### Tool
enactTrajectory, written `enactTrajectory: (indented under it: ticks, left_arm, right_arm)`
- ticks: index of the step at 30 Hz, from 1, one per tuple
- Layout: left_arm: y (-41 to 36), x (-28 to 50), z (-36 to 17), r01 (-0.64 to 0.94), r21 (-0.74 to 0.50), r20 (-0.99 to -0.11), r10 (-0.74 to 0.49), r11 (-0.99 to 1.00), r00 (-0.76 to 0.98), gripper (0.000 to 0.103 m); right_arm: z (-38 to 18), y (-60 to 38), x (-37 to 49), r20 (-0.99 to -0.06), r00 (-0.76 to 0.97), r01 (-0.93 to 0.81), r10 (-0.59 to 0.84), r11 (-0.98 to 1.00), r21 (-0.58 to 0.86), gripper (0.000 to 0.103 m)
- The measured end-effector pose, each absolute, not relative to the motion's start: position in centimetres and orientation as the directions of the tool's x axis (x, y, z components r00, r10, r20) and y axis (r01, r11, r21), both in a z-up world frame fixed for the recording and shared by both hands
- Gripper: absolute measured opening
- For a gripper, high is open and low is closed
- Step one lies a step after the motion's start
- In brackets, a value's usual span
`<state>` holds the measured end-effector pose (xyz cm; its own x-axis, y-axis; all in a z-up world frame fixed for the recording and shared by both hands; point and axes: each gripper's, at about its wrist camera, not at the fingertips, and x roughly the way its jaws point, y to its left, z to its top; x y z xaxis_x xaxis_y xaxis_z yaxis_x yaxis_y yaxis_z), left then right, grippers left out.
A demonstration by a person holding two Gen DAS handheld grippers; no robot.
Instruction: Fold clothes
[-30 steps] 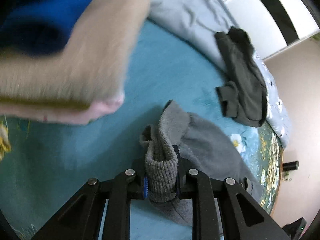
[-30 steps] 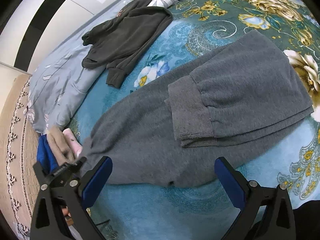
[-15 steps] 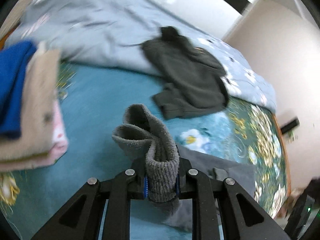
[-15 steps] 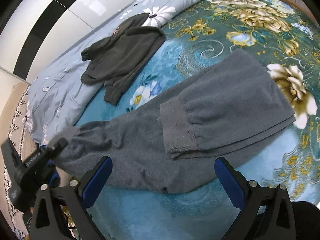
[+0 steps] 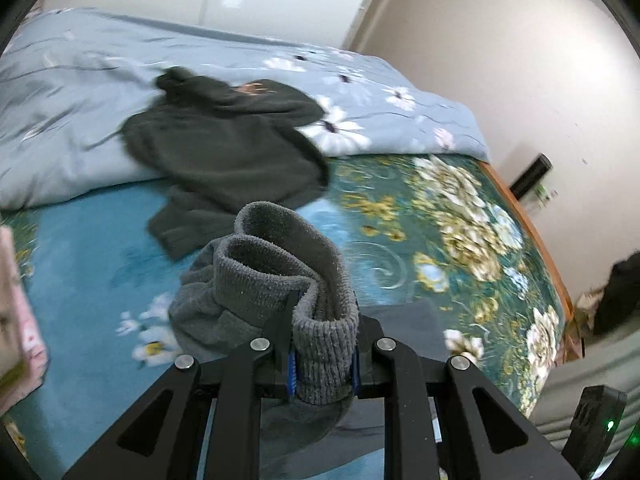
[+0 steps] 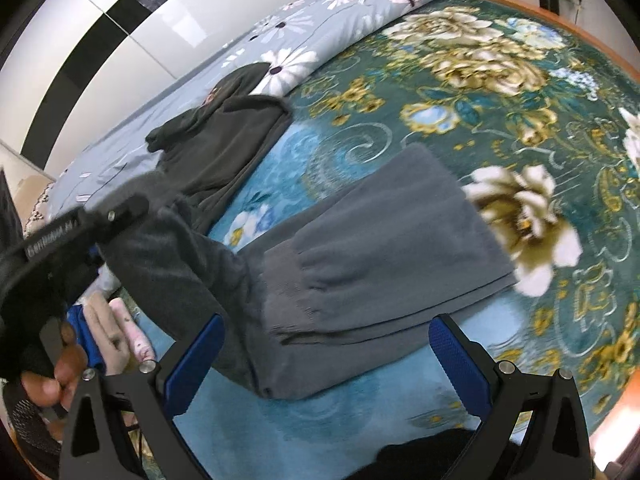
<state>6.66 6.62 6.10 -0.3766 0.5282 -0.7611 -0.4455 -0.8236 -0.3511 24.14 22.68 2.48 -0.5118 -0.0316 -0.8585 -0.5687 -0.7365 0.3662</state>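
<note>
Left tongs (image 5: 323,364) were clenched on the soft, floppy sweatpants' (image 6: 384,240) ribbed cuff (image 5: 324,344), a firm hold; right tongs (image 6: 326,364) gaped.

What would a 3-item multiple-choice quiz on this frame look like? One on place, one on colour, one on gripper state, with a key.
1. Where does the dark hoodie lie?
A. partly on the pale blue quilt
B. on the folded stack
C. in the right gripper

2. What colour are the sweatpants?
A. beige
B. grey
C. red

3. What is the left gripper doing?
A. open and holding nothing
B. shut on the dark hoodie
C. shut on a ribbed cuff of the sweatpants

Key: 1 A, its upper part overlaps the quilt's edge. 2 B, grey in both views. 3 C, the cuff sits pinched between the fingers, while the right gripper stands open.
</note>
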Motion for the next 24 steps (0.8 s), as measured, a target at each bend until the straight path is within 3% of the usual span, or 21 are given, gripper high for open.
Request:
enactTrajectory:
  ticks: [19, 24]
  left_arm:
    - [21.5, 11.2, 0.1, -0.623, -0.267, -0.853, 0.481, -0.735, -0.201, 0.020]
    - [21.8, 11.0, -1.3, -0.619, -0.316, -0.873, 0.476, -0.720, -0.108, 0.022]
  right_arm:
    - [-0.6, 28.8, 27.5, -0.841, -0.538, -0.662, -0.059, -0.588, 0.465, 0.103]
    - [-1.1, 29.2, 27.8, -0.839, -0.539, -0.670, -0.075, -0.566, 0.481, 0.103]
